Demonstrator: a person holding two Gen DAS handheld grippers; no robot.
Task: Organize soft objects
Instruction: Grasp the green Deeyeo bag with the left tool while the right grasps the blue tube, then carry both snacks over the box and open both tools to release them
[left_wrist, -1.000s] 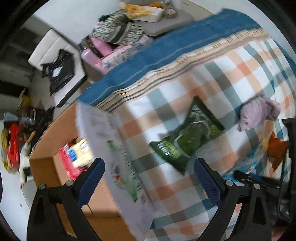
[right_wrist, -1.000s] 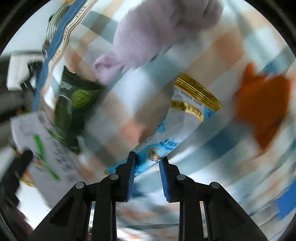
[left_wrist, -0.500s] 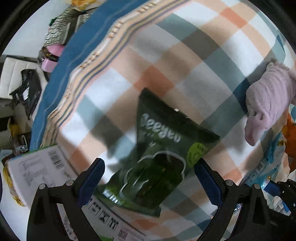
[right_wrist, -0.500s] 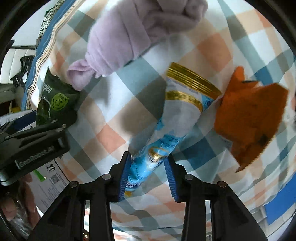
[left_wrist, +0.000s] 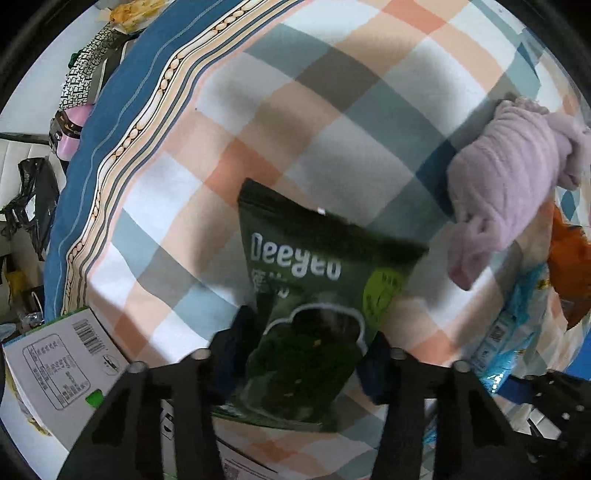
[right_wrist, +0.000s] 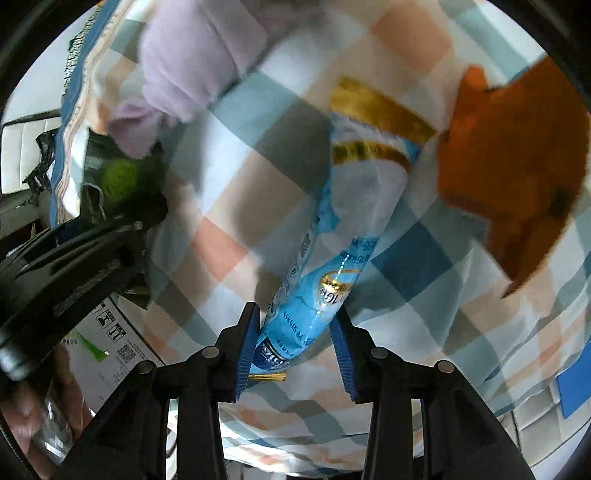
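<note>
A dark green Deeyeo pouch (left_wrist: 314, 314) lies on the plaid bed cover (left_wrist: 295, 122). My left gripper (left_wrist: 301, 350) has its two fingers closed in on the pouch's lower sides. A blue and white pack with gold bands (right_wrist: 343, 229) lies on the cover. My right gripper (right_wrist: 295, 339) is open, its blue pads either side of the pack's near end. A rolled lilac towel (left_wrist: 513, 177) lies right of the green pouch; it also shows in the right wrist view (right_wrist: 192, 59). An orange soft object (right_wrist: 517, 155) lies right of the blue pack.
A white printed carton flap (left_wrist: 55, 362) hangs at the bed's near left edge; it also shows in the right wrist view (right_wrist: 110, 343). A blue striped border (left_wrist: 110, 122) runs along the cover's far side, with clutter (left_wrist: 85, 77) beyond it.
My left gripper moved in over the green pouch and its fingers closed from wide apart onto the pouch's sides. My right gripper opened wider around the blue pack.
</note>
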